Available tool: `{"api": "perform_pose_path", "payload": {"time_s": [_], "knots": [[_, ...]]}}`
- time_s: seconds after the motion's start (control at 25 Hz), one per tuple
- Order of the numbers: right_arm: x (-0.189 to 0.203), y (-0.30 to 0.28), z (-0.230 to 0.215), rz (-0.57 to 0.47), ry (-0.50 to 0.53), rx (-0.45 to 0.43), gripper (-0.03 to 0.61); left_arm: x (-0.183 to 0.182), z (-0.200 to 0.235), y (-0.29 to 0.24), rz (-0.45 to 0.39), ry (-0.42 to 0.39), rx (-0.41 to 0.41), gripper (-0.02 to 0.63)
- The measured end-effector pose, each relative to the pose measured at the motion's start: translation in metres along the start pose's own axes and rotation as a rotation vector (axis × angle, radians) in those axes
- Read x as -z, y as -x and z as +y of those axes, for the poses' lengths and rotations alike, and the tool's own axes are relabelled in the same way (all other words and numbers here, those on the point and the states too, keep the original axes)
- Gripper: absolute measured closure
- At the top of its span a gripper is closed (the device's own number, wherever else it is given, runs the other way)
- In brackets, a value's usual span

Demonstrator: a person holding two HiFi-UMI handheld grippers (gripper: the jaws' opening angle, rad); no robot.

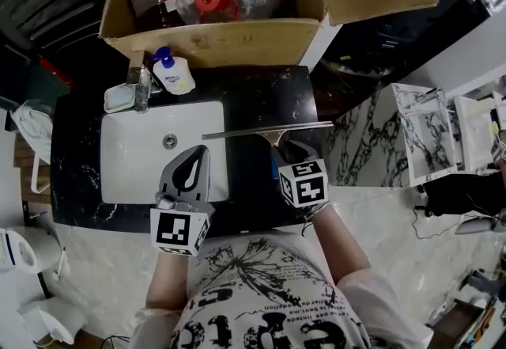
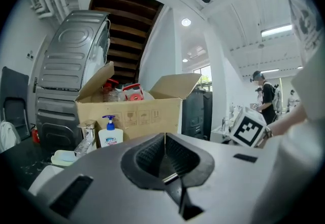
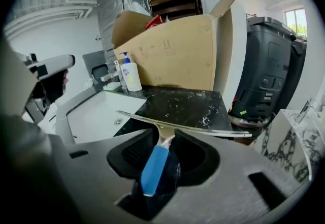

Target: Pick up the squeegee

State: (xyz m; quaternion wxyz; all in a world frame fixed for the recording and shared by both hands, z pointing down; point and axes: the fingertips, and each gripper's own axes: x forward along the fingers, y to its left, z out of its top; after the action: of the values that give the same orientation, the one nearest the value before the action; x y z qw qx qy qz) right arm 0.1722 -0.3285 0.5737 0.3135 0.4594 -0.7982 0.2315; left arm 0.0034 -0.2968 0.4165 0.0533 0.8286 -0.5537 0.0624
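Observation:
The squeegee (image 1: pixel 265 131) lies on the black countertop (image 1: pixel 261 98), right of the white sink (image 1: pixel 130 173). Its long metal blade runs left to right and its blue handle (image 3: pixel 155 164) points back toward me. My right gripper (image 1: pixel 286 153) is lowered over that handle. In the right gripper view the right gripper (image 3: pixel 163 135) stands open, with the handle in the gap and dark space beside it. My left gripper (image 1: pixel 199 153) hovers over the sink's right rim. The left gripper view shows the left gripper (image 2: pixel 165 137) shut and holding nothing.
An open cardboard box (image 1: pixel 213 43) with bottles in it stands behind the counter. A soap pump bottle (image 1: pixel 172 72), a faucet (image 1: pixel 142 88) and a soap dish (image 1: pixel 118 97) sit at the sink's back edge. A black bin (image 3: pixel 269 75) stands right of the counter.

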Motion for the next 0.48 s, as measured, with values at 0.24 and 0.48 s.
{"api": "perform_pose_path", "payload": {"time_s": [0.24,0.48], "knots": [[0.017,-0.029,-0.006,0.132,-0.127,0.016,0.439,0.019,0.013,-0.009,0.030,0.006,0.040,0.601],[0.026,-0.050,-0.008,0.235,-0.154,0.037,0.407,0.021,0.023,-0.017,0.054,0.008,0.056,0.601]]}}
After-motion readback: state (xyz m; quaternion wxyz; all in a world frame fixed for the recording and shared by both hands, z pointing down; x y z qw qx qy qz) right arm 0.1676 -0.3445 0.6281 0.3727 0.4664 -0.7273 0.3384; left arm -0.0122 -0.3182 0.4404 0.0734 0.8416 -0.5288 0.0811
